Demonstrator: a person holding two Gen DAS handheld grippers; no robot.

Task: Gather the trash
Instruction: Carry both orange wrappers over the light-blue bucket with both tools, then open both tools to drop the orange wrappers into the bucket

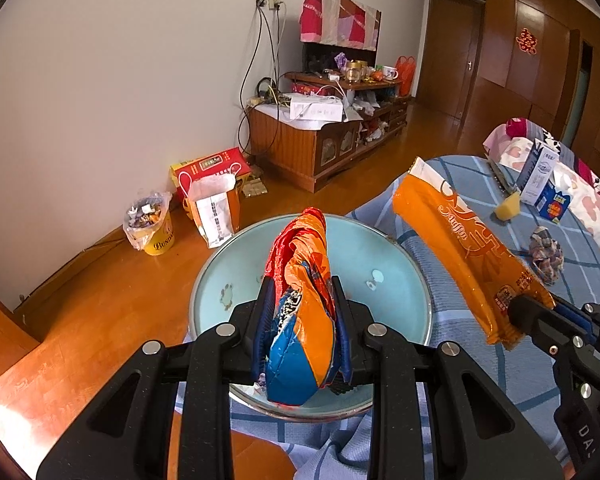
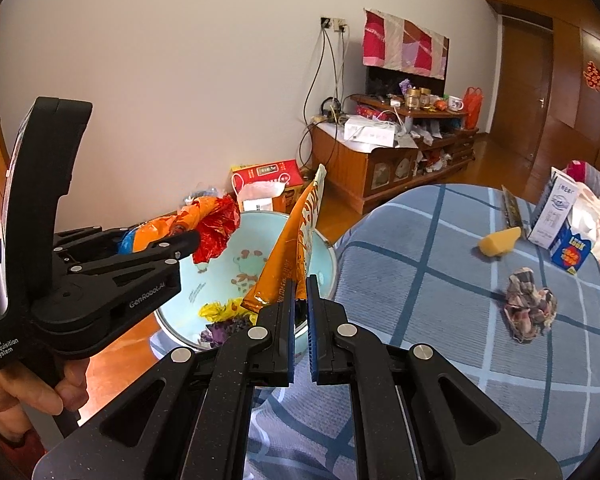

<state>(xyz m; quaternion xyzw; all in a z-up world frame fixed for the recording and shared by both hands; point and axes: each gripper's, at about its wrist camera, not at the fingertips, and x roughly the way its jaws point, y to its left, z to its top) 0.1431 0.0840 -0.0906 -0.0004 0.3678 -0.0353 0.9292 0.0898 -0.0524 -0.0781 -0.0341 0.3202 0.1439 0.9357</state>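
My left gripper (image 1: 302,284) is shut on a crumpled orange, red and blue wrapper (image 1: 304,280), held over a light blue basin (image 1: 372,248). From the right wrist view the same gripper (image 2: 188,236) and wrapper (image 2: 216,228) hang above the basin (image 2: 180,304), which holds yellow and purple scraps (image 2: 220,312). My right gripper (image 2: 300,284) is shut on the lower end of a long orange snack bag (image 2: 300,232) that sticks up beside the basin's rim. In the left wrist view, that bag (image 1: 460,256) and the right gripper (image 1: 536,310) are on the right.
On the blue plaid tablecloth (image 2: 440,280) lie a crumpled patterned paper (image 2: 530,304), a yellow sponge piece (image 2: 500,242) and a blue and white carton (image 2: 556,216). A yellow bin with a bag (image 1: 152,228), a paper bag (image 1: 216,212) and a wooden cabinet (image 1: 312,140) stand by the wall.
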